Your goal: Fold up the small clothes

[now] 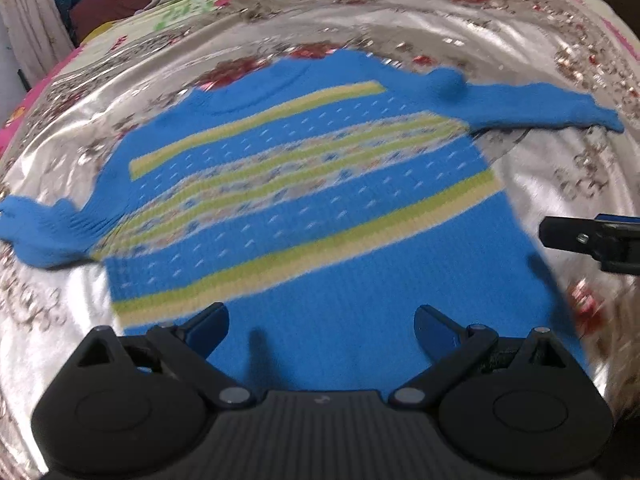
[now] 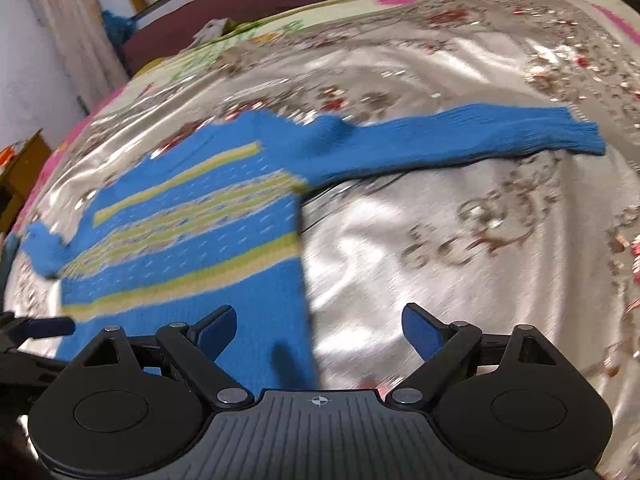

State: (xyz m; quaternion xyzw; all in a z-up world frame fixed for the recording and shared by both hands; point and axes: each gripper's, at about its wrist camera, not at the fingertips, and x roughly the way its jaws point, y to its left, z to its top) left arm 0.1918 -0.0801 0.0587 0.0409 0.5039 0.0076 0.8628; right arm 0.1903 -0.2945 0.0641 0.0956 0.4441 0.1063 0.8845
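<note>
A small blue knit sweater (image 1: 304, 200) with yellow-green stripes lies flat and spread out on a shiny floral bedspread (image 1: 560, 60), both sleeves out to the sides. My left gripper (image 1: 322, 326) is open and empty above the sweater's bottom hem. My right gripper (image 2: 318, 326) is open and empty over the sweater's (image 2: 192, 236) lower right corner and the bedspread (image 2: 460, 240). The right sleeve (image 2: 460, 136) stretches off to the right. The right gripper's tip (image 1: 576, 236) shows at the right edge of the left wrist view. Both views are blurred by motion.
A dark maroon headboard or cushion (image 2: 240, 4) and some loose cloth (image 2: 212, 30) sit at the far end of the bed. A curtain (image 2: 68, 32) and a yellow wooden piece (image 2: 20, 172) stand at the left.
</note>
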